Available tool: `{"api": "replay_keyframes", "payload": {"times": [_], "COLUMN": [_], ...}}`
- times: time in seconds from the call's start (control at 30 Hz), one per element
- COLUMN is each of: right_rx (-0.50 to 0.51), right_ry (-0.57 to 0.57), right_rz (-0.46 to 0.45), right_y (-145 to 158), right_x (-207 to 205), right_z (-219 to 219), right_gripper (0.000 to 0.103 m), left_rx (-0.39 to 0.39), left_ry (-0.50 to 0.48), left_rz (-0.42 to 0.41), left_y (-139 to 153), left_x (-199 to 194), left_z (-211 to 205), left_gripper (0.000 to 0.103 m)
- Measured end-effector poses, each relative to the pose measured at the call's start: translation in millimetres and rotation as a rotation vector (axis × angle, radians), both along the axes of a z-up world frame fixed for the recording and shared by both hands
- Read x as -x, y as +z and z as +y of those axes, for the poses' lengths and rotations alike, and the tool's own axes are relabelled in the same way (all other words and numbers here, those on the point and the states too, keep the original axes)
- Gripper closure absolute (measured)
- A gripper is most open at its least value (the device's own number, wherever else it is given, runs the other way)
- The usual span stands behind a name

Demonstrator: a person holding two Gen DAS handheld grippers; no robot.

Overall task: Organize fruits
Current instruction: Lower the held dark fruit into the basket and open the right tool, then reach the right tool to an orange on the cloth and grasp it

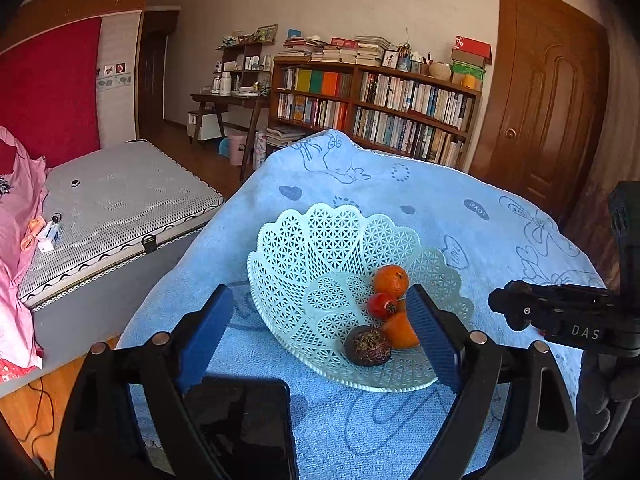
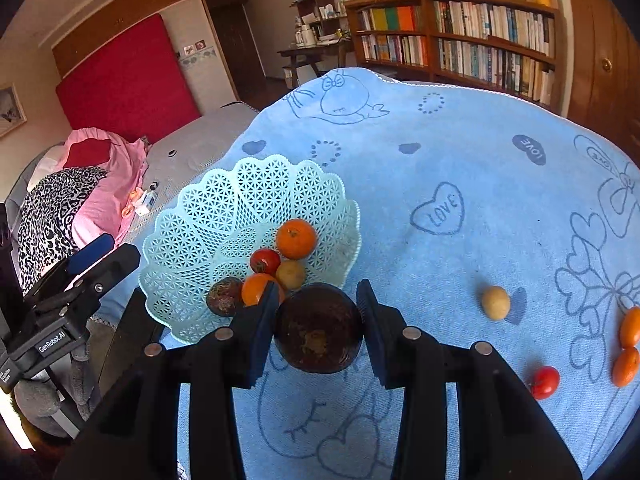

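Right wrist view: right gripper (image 2: 318, 320) clamping dark round fruit (image 2: 319, 330), just short of mint basket (image 2: 256, 184) ahead-left. Risk: releasing early, rolling across blue cloth (image 2: 460, 152). Left gripper (image 1: 320, 332) spread, empty.

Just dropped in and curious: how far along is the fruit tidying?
Roughly halfway. The pale green lattice plastic basket already holds five fruits, including a large orange tangerine. The right tongs grip a dark brown round fruit beside the basket; the left tongs are open. Still on the blue towel: a yellowish fruit, a red tomato, two small oranges.
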State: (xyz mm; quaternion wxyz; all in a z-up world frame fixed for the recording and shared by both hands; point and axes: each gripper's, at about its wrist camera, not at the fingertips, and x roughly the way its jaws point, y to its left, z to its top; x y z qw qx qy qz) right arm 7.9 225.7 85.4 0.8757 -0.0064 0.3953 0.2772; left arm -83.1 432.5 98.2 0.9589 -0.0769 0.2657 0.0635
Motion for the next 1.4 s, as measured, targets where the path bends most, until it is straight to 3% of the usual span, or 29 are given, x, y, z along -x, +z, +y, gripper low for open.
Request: {"api": "replay_keyframes", "payload": {"times": [0.3, 0.8, 0.87, 0.93, 1.17, 1.27, 1.4], "right_rx": [0.018, 0.002, -0.002, -0.01, -0.024, -0.038, -0.055], "right_ry": [0.027, 0.01, 0.002, -0.011, -0.078, -0.115, -0.183], "right_rz": [0.036, 0.017, 0.021, 0.026, 0.043, 0.041, 0.042], "right_y": [-4.2, -11.8, -13.2, -13.9, -16.9, -16.5, -16.1], "right_x": [-20.2, -5.4, -4.3, -4.6, -8.4, -9.4, -10.3], "right_z": [33.8, 19.0, 14.1, 7.5, -22.8, -40.8, -73.2], "right_gripper": [0.062, 0.062, 0.062, 0.062, 0.061, 0.054, 0.053], "left_rx": [0.028, 0.026, 0.023, 0.022, 0.017, 0.009, -0.005], "left_ry": [0.008, -0.021, -0.025, -0.025, -0.046, -0.06, -0.081], "left_rz": [-0.003, 0.009, 0.013, 0.015, 0.027, 0.032, 0.033], "left_y": [-2.8, -6.0, -6.5, -6.4, -8.5, -8.6, -7.4], "left_x": [0.5, -1.6, -1.8, -2.0, -6.5, -8.2, -8.7], "left_z": [8.4, 1.3, -0.6, -2.4, -11.3, -17.5, -26.2], "left_gripper": [0.014, 0.013, 0.013, 0.006, 0.005, 0.005, 0.005]}}
